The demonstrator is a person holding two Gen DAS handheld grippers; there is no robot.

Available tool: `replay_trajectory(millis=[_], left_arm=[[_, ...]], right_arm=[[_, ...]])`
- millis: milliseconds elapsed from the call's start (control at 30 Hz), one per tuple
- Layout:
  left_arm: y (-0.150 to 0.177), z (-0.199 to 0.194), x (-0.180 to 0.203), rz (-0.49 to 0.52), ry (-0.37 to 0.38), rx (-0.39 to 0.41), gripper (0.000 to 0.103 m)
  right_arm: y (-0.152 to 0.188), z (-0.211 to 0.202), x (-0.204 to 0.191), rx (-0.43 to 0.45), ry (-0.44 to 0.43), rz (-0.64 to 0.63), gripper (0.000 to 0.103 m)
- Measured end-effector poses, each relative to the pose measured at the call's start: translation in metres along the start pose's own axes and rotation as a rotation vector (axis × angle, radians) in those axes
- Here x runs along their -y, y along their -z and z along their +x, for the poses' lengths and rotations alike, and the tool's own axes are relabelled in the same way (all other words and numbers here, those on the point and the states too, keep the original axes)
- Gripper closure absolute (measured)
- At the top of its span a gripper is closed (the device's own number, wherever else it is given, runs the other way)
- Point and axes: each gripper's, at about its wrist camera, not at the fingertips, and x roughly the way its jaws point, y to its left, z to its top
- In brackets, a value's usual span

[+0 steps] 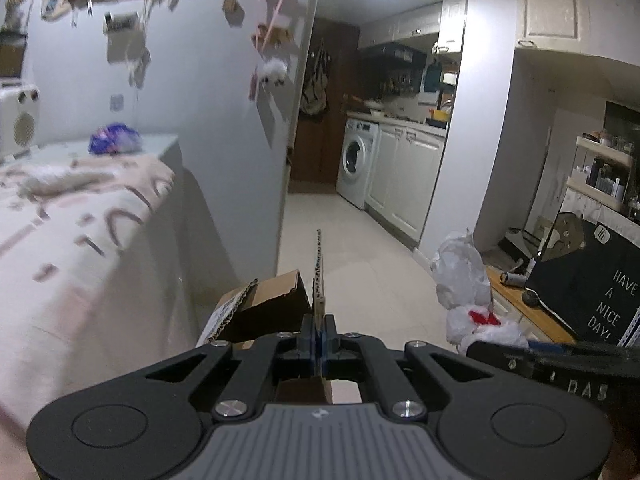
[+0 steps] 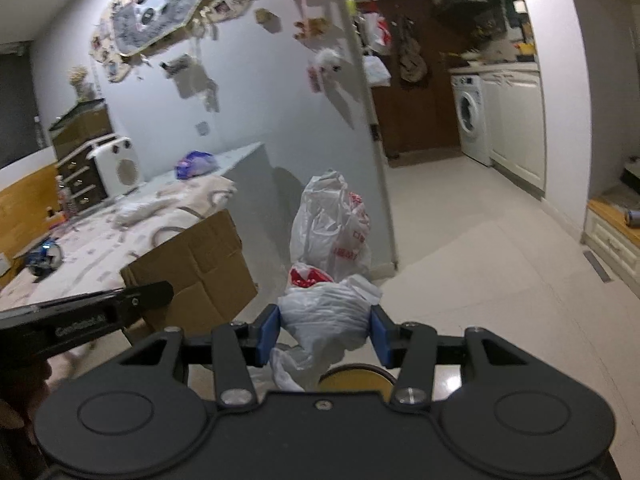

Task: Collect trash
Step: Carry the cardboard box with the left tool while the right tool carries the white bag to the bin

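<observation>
My left gripper (image 1: 319,334) is shut on the edge of a flap of a brown cardboard box (image 1: 264,308), held up off the floor; the flap edge (image 1: 318,272) sticks up past the fingers. The same box (image 2: 192,268) shows in the right wrist view beside the bed. My right gripper (image 2: 325,332) holds a white plastic trash bag (image 2: 328,316) with red print between its blue pads (image 2: 267,334); the jaws stand wide around the bunched bag. The bag also shows in the left wrist view (image 1: 464,276), above the right gripper's body (image 1: 552,364).
A bed with a patterned cover (image 1: 80,220) is at the left, a purple bag (image 1: 115,139) on a white surface behind it. A decorated wall (image 1: 224,100) ends at a doorway to a kitchen with a washing machine (image 1: 356,160). A black letter board (image 1: 600,292) stands at right.
</observation>
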Motion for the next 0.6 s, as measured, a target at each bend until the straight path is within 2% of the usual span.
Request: replay_trajectory(millis=[300,367,600], left_arm=[[0.010,0.082,-0.015,-0.075,-0.007,-0.084,0.101],[0.016,0.100,-0.023,-0.094,0.021,-0.103,0.101],[0.056,0.178,-0.046,-0.152,0.006,-0.263,0.101]], right_arm=[[0.023,0.076,0.030,-0.079,0.068,0.109,0.054],[0.031,0.096,0.033,-0.105,0.077,0.144,0.054],[0.072,0.171,0.052,-0.240,0.118,0.311,0.054]])
